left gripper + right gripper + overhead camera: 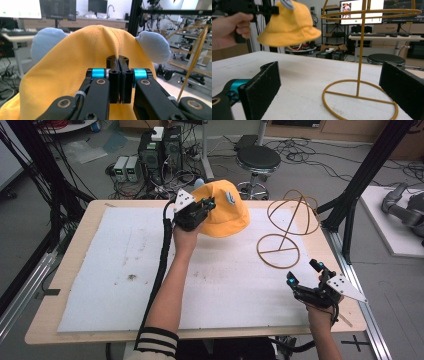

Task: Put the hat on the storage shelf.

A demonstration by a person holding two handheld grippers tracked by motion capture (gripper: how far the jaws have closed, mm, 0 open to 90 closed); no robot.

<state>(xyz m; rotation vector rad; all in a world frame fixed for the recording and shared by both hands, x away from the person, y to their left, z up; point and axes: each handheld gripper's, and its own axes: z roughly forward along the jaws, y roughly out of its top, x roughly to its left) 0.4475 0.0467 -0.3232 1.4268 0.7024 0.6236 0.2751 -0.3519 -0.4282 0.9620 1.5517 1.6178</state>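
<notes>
A yellow bucket hat [224, 209] with pale blue ears hangs in the air above the far middle of the white mat. My left gripper [209, 206] is shut on a fold of the hat's crown [87, 57], and its jaws pinch the yellow cloth. The hat [289, 27] also hangs at the upper left of the right gripper view. A gold wire hat stand [287, 227] rises at the right of the mat, with its ring base [359, 100] flat on the surface. My right gripper [305, 272] rests low at the near right, open, jaws empty, facing the stand.
A white mat [125, 270] covers the wooden table [70, 245]. Black frame posts [360, 180] rise at the right and left edges. A stool [257, 160] and electronics boxes [155, 152] sit on the floor beyond the far edge.
</notes>
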